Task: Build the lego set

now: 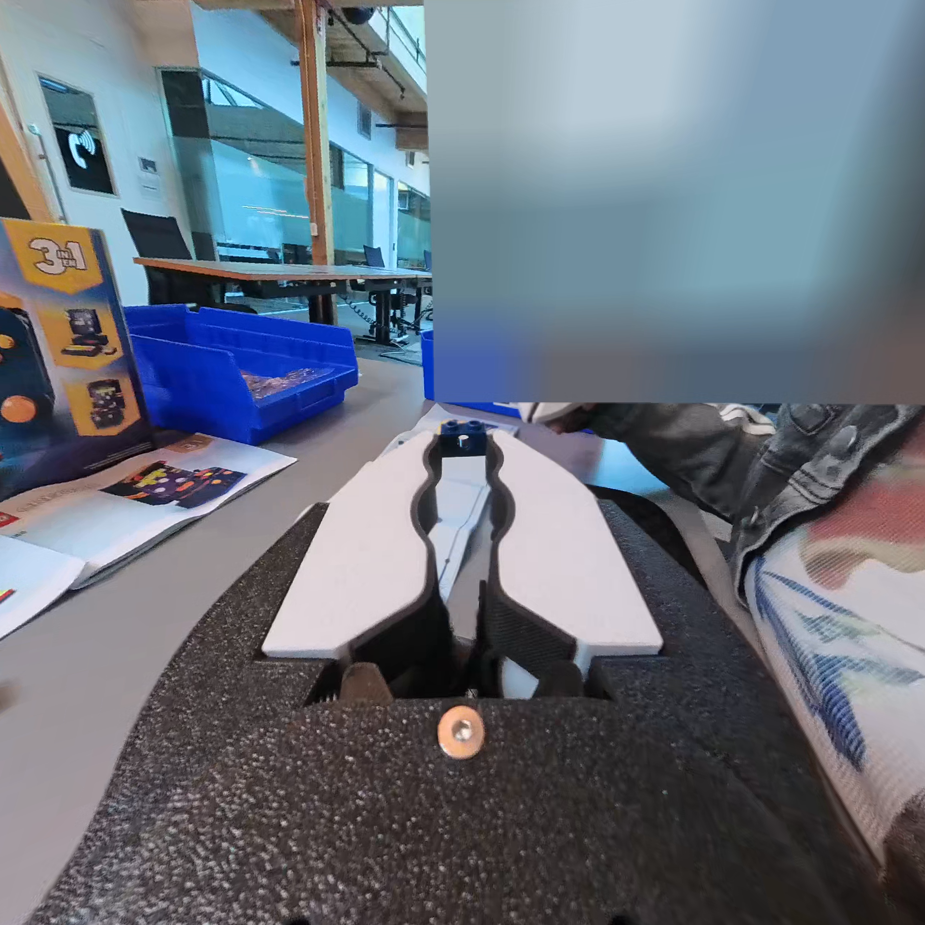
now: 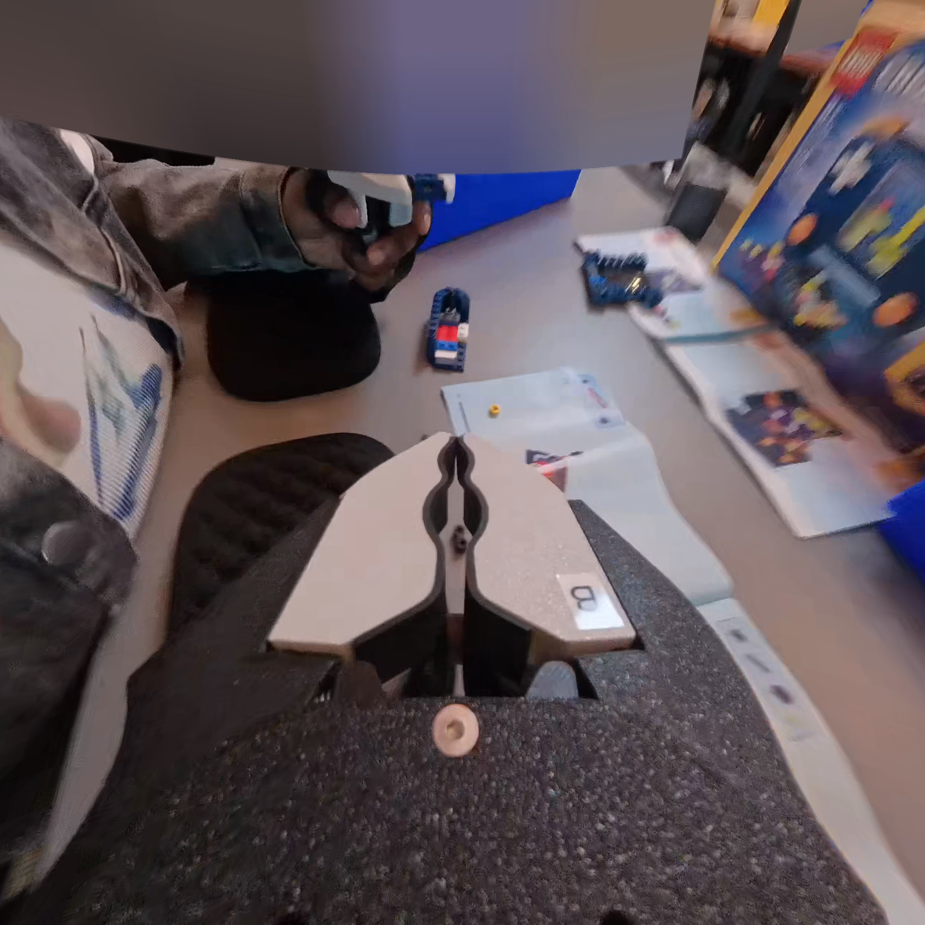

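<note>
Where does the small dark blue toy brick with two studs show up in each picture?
Left wrist view: small dark blue toy brick pinched at the left tool's tips, centre.
Right wrist view: same brick, upper centre, in the far tool.
Shared landmark: colourful toy box.

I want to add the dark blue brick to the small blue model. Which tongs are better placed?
Probably left: the left tongs already grip the dark blue brick; the right tongs are shut.

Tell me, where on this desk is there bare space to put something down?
Bare grey table lies between the small brick model and the dark blue brick frame. The right side is crowded: open booklets, toy box.
</note>
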Motion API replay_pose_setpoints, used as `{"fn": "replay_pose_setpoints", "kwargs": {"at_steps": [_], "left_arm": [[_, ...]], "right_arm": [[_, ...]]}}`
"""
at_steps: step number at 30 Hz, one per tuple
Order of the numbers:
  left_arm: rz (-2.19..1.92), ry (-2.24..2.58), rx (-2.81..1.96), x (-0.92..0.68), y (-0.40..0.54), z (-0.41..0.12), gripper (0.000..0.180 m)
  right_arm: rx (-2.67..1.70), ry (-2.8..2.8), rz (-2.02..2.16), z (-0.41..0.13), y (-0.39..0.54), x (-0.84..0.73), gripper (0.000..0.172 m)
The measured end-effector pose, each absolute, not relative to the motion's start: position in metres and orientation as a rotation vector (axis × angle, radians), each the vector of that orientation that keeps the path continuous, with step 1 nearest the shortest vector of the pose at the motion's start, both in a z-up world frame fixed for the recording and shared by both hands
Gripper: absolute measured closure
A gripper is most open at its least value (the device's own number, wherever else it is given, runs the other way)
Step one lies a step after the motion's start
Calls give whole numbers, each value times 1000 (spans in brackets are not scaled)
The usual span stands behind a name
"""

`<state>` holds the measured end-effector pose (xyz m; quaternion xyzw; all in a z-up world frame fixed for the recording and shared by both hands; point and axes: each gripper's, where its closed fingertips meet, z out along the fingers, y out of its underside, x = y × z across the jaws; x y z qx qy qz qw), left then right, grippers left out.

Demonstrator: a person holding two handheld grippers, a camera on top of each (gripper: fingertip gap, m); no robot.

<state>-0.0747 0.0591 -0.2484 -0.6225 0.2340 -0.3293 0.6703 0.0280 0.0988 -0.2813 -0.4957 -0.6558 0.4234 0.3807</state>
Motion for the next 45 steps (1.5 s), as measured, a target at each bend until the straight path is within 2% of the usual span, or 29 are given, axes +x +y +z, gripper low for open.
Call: {"fn": "replay_pose_setpoints", "kwargs": {"at_steps": [6,9,10,11,12,13,14,15,18,21,22,23,24,25,28,31,32,37,40,45], "left_arm": [[-747,526,-1428,-79,60,-254,164],[-755,540,-1424,-77,60,-256,164],[-752,548,-1429,-76,60,-257,164],[-753,552,-1435,-75,61,-258,164],[-755,553,-1437,-75,61,-259,164],[-758,550,-1435,-76,61,-258,164],[-762,547,-1432,-76,61,-258,164],[-768,539,-1430,-78,61,-258,164],[-791,518,-1421,-80,61,-256,164],[-809,509,-1418,-81,61,-255,164],[-811,513,-1416,-80,61,-255,164],[-814,514,-1416,-80,60,-255,164],[-816,513,-1418,-80,61,-256,164],[-821,511,-1417,-80,61,-255,164],[-832,498,-1417,-82,62,-255,164],[-813,495,-1431,-84,64,-258,164],[-802,499,-1437,-85,64,-259,164],[-785,517,-1436,-83,63,-259,164],[-778,521,-1444,-83,64,-261,164],[-765,580,-1441,-77,61,-263,164]], "right_arm": [[-953,-1411,1529,-246,86,45,172],[-884,-1398,1586,-251,77,32,172],[-879,-1413,1607,-256,72,27,168],[-894,-1424,1601,-259,71,21,151],[-931,-1436,1580,-262,72,17,141],[-943,-1454,1579,-264,72,16,139],[-926,-1475,1594,-264,69,18,165],[-917,-1474,1594,-264,69,19,172],[-944,-1428,1537,-266,78,17,171],[-940,-1272,1526,-255,94,18,127],[-950,-1237,1525,-253,99,19,123],[-946,-1233,1537,-252,100,21,135],[-936,-1256,1551,-253,97,23,161],[-951,-1277,1554,-255,96,23,172],[-1053,-1376,1514,-274,94,15,172],[-1079,-1460,1450,-288,91,10,157],[-1095,-1496,1434,-292,88,10,172],[-1145,-1565,1423,-302,85,7,172],[-1191,-1564,1406,-304,90,3,160],[-1197,-1915,1180,-336,81,-11,160]]}}
